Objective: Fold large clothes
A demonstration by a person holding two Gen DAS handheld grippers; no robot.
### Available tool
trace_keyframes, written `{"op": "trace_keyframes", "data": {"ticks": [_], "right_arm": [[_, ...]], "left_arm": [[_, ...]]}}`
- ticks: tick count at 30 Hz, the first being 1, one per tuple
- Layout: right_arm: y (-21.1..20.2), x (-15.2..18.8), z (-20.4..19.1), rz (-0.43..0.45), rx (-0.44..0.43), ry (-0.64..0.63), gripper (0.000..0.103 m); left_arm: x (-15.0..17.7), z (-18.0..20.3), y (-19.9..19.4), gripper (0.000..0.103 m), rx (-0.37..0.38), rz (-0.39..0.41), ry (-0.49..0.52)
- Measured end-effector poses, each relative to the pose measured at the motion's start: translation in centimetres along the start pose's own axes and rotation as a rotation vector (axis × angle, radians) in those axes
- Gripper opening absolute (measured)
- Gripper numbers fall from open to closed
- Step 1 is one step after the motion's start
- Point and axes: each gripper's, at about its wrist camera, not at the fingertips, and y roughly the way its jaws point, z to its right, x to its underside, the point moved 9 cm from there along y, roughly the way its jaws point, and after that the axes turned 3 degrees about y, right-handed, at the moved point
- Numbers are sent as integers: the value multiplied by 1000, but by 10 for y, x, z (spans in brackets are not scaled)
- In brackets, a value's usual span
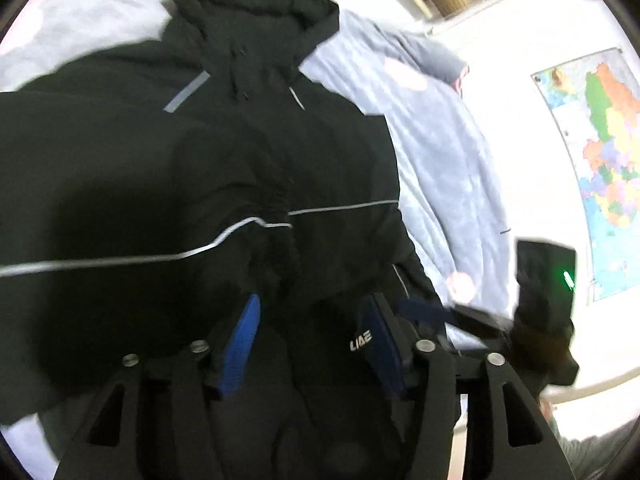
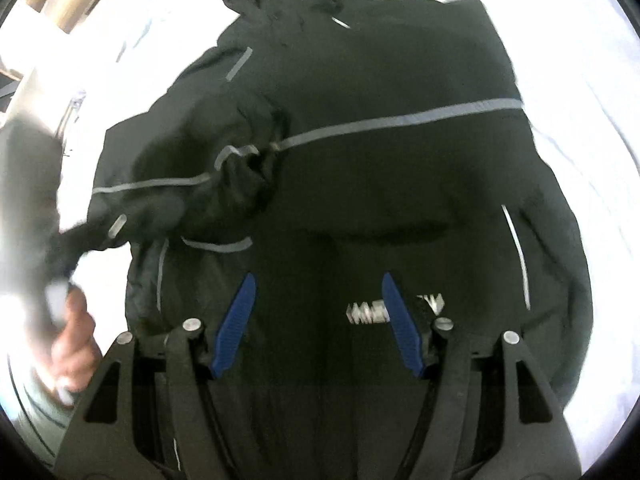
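While spread, jacket (image 2: 360, 180) underlies right tool (image 2: 316, 304).

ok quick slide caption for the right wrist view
Open right gripper poised over a black hooded jacket with grey reflective stripes, laid on a pale bedsheet.

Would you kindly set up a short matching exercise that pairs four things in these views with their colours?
Things:
1. hooded jacket
2. jacket's stripe
3. pads of the right tongs
4. bed cover

Colours:
A. blue
B. black
C. pale blue-grey
D. reflective silver-grey

Pairs: 1-B, 2-D, 3-A, 4-C
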Motion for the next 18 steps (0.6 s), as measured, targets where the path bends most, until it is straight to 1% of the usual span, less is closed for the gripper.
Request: {"op": "trace_keyframes", "data": {"ticks": [1,3,5,7,9,12,13,14,15,16,18], "right_arm": [[3,-9,-4,7,-16,-5,64],[15,-26,-18,14,-74,-6,64],[30,-41,-29,11,-102,1,64],[47,-51,-35,2,-106,9,64],[67,-60,-39,-18,-101,29,64],[84,-63,-41,-54,-113,62,61],[84,-62,-42,-56,-127,67,49],[85,-61,-48,-60,-146,69,42],[84,-61,-51,-57,-140,62,37],[81,-60,-55,-40,-118,39,30],[72,-57,-62,-12,-88,-1,23]], "left_arm": [[4,-2,-6,59,-9,8,-9],[11,-10,-27,59,-26,45,-40],[18,-29,-48,59,-58,63,-78],[25,-44,-64,59,-83,80,-115],[31,-53,-81,59,-103,114,-124],[38,-66,-97,59,-145,133,-144],[35,-73,-98,59,-155,138,-151],[34,-80,-103,59,-169,144,-159],[33,-84,-104,59,-182,150,-165],[32,-89,-107,59,-199,160,-172],[26,-98,-107,59,-222,177,-192]]}}
